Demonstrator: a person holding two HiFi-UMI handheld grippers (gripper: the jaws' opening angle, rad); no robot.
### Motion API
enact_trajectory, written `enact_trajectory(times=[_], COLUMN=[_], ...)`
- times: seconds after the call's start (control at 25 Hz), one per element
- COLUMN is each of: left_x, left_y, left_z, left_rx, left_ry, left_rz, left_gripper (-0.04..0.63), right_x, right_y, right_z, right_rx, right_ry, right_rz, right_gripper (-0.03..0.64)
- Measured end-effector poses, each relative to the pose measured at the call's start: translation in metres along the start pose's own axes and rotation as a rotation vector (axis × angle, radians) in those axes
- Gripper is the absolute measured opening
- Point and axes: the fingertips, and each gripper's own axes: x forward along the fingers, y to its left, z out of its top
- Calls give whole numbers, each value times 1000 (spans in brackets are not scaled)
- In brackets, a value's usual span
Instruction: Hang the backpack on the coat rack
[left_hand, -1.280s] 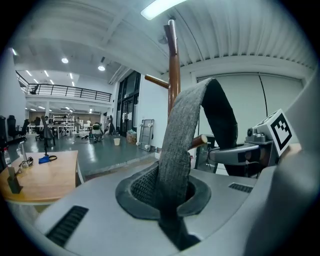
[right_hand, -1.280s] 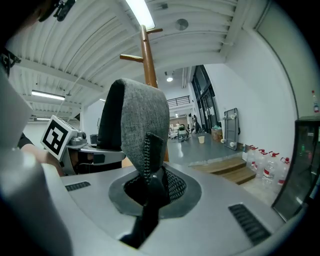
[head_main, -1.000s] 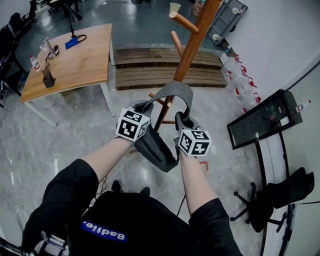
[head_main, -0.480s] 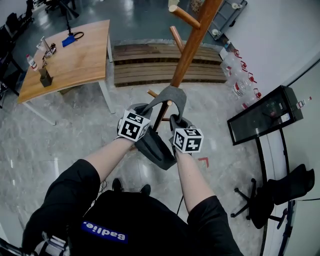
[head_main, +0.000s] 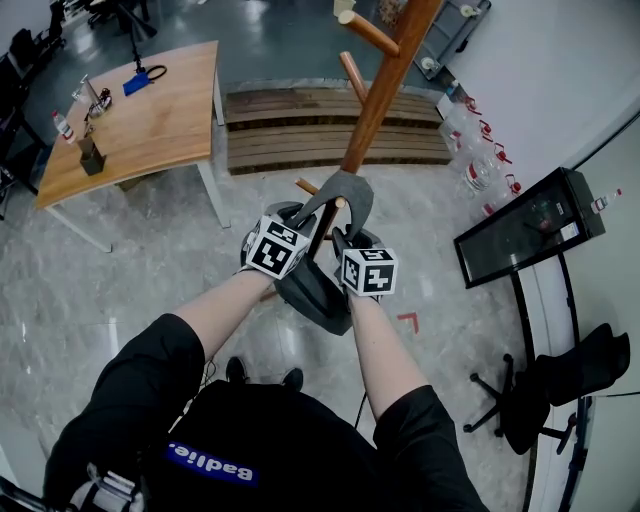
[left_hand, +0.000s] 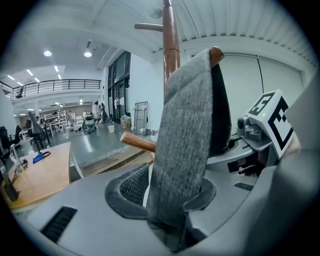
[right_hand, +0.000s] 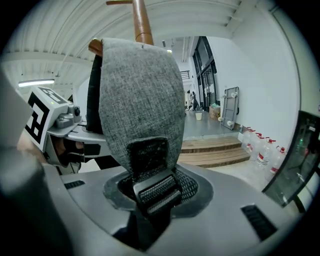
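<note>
The grey backpack (head_main: 315, 295) hangs below my hands, its grey strap (head_main: 342, 192) looped over a low peg (head_main: 310, 189) of the wooden coat rack (head_main: 385, 85). My left gripper (head_main: 300, 218) has one side of the strap (left_hand: 185, 140) between its jaws, which are opening; its left pad stands bare. The peg's tip (left_hand: 216, 51) shows above the strap. My right gripper (head_main: 345, 240) is opening too, with the strap (right_hand: 140, 90) and its black buckle (right_hand: 156, 190) lying loose between the pads.
A wooden table (head_main: 150, 110) stands at the far left, and wooden steps (head_main: 300, 130) lie behind the rack. Water bottles (head_main: 480, 165), a black panel (head_main: 530, 230) and a black chair (head_main: 560, 390) line the right wall.
Both grippers came down and closer together, bringing the strap loop lower onto the peg. The backpack sank with them.
</note>
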Motion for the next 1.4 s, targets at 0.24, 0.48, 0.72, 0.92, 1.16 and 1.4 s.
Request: enact_trajectory(times=[0.24,0.48,0.72,0.92,1.16,1.4], left_x=[-9,-23,-49,-81,-125,-172], left_y=[-16,-22,-31,-47,-66,-91], left_z=[18,31,55,71,77,51], left_rx=[49,84,136,147,113,51], left_ry=[-29,-74,-152,-206,-279,-338], left_rz=[-42,-59,-75,-112,-157,-216], left_gripper=[179,202,206,206,206,206], right_x=[-7,-21,-48,-77,-119,-157], right_y=[-6,-1,-4,3,39,96], right_z=[1,14,19,22,23,7], right_rx=[-18,-61,-103,-140,-91,19], right_ry=[8,-26,-41,-66,-163,-303], right_rz=[-40,-71,-103,-105,-34,99], right_gripper=[240,281,287,287,287,285])
